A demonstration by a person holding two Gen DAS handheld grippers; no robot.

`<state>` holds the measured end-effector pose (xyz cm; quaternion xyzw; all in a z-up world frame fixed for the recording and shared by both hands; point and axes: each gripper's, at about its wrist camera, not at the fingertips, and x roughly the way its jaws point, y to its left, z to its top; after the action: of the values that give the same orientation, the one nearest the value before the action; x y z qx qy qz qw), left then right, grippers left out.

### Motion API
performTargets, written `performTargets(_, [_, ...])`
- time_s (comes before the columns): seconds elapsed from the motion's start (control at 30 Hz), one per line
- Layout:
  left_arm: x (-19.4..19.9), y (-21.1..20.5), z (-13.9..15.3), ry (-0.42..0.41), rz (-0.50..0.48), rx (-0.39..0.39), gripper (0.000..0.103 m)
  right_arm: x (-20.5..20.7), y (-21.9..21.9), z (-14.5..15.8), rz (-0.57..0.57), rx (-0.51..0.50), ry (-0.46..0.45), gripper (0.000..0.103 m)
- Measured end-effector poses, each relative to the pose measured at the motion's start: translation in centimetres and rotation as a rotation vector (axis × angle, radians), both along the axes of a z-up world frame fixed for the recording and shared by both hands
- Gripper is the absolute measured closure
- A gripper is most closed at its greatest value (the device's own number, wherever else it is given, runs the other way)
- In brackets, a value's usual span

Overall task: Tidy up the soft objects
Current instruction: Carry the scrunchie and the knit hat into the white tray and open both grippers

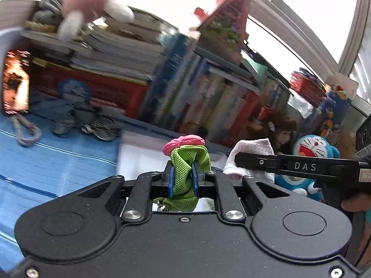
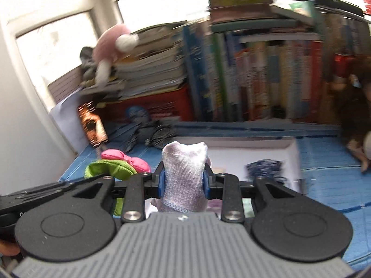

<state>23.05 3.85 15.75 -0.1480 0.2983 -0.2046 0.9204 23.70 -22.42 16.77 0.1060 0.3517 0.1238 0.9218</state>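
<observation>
My left claw pinches one green sock, upright; my right claw pinches one white sock, upright too.

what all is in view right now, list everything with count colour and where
green mesh item: 1, lime green with a pink bow, clamped in the left gripper
white sock: 1, whitish pink, clamped in the right gripper
white box: 1, white, open on the blue mat ahead of the right gripper, a dark blue item inside
blue mat: 1, blue, covering the surface
Doraemon plush: 1, blue and white, far right by the books
brown plush: 1, brown, beside the Doraemon plush
pink plush: 1, pink and white, on top of the stacked books
books: many, mixed colours, along the back
metal bicycle model: 1, dark grey, on the mat by the books
left gripper: 1, black, blue pads
right gripper: 1, black, blue pads
</observation>
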Motion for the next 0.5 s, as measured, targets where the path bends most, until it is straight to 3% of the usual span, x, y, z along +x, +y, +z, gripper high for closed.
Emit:
performTargets(0.23, [2.6,-4.4,-0.7,0.030,-0.041,0.040,0.089,0.0,-3.3,-1.2,-0.087,0.025,0.006,0.067])
performTargets(0.5, [5.3,-5.6,-1.9,0.076,-0.043,0.050,0.089,0.3,-4.9,-2.2,-0.111,0.062,-0.012,0.067])
